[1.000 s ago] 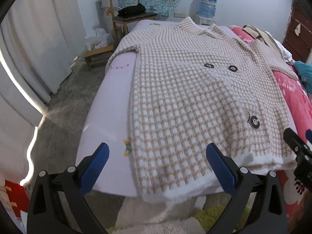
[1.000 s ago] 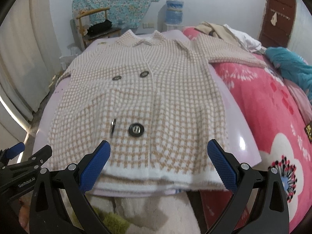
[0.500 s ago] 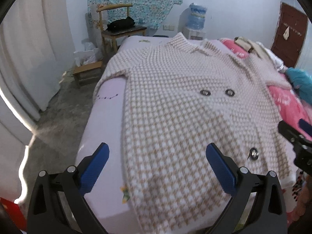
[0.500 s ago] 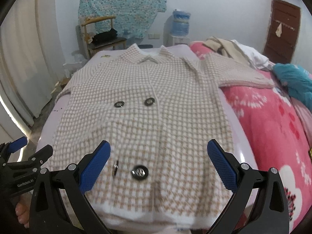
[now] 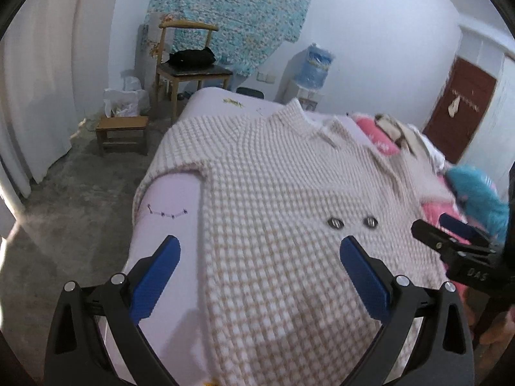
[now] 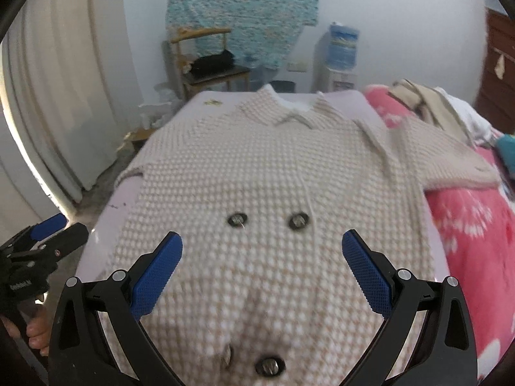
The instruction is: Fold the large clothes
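Coat (image 5: 289,225) — a checked, thick-knit one with dark buttons (image 6: 236,219) — lies spread flat, front up, filling the middle of both frames on the lilac bed (image 5: 167,199). Left gripper (image 5: 260,276) and right gripper (image 6: 262,273) hover over it, fingers wide apart, holding nothing. It looks soft, heavy and floppy, not slippery — likely best pinched at a sleeve cuff (image 6: 463,180), right of frame, or a hem corner.

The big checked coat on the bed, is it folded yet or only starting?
Only starting. Done: the checked coat lies spread flat, front up, on the bed, sleeves out to the sides. In hand: nothing; the left gripper and right gripper both hover open over it. Left: every fold, sleeves first most likely, then the body.
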